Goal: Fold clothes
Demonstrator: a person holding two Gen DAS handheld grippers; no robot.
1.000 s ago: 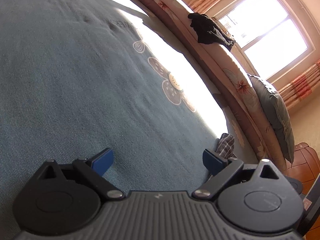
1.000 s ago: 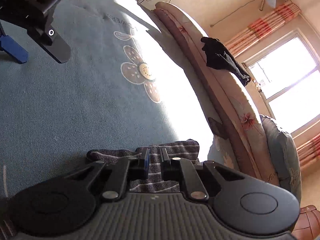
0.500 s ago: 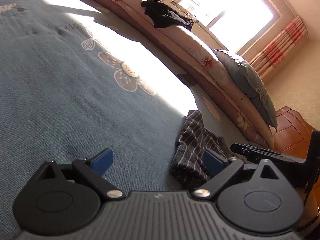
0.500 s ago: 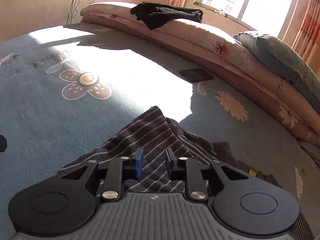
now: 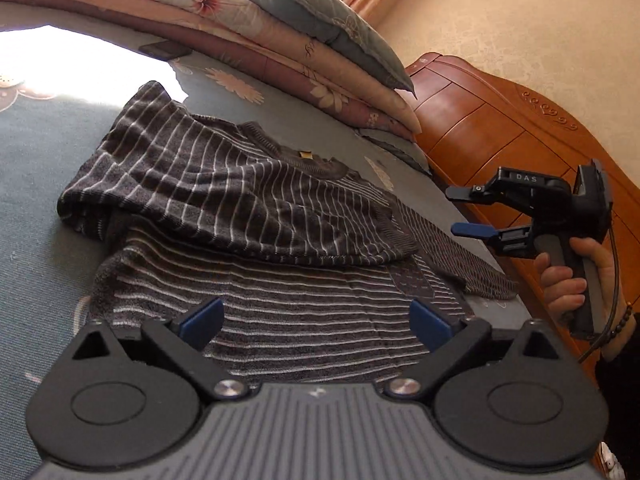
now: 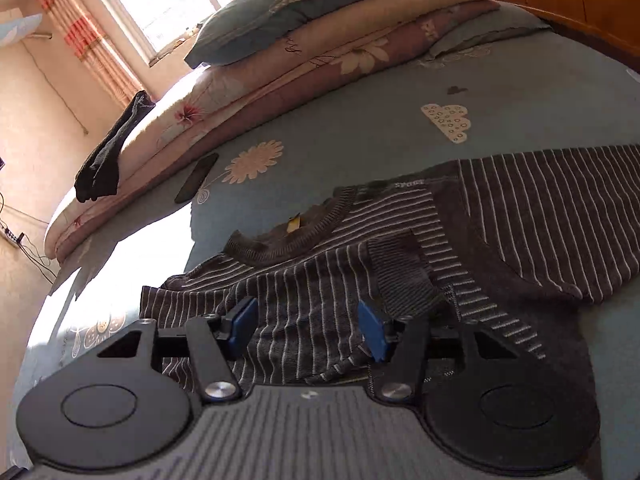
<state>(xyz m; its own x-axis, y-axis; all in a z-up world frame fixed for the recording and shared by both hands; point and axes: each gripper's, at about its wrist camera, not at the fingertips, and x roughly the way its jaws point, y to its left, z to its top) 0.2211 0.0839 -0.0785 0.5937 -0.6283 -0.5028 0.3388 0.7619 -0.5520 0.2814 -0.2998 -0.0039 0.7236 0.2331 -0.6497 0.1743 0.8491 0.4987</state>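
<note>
Striped sweater (image 6: 312, 320) on bed beneath opening right hand-held gripper (image 6: 308, 328), unpinched.

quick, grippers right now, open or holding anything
left gripper: open, holding nothing, above the striped sweater.
right gripper: jaws opening, sleeve behind them, nothing gripped.

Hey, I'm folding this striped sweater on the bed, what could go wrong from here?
1. The folded-over sleeve lies bunched and humped on the striped sweater, so the next fold may trap wrinkles.
2. The right gripper has its jaws opening just above the cloth; a blue pad might snag the knit.
3. The phone lies beside the sweater and could get swept.
</note>
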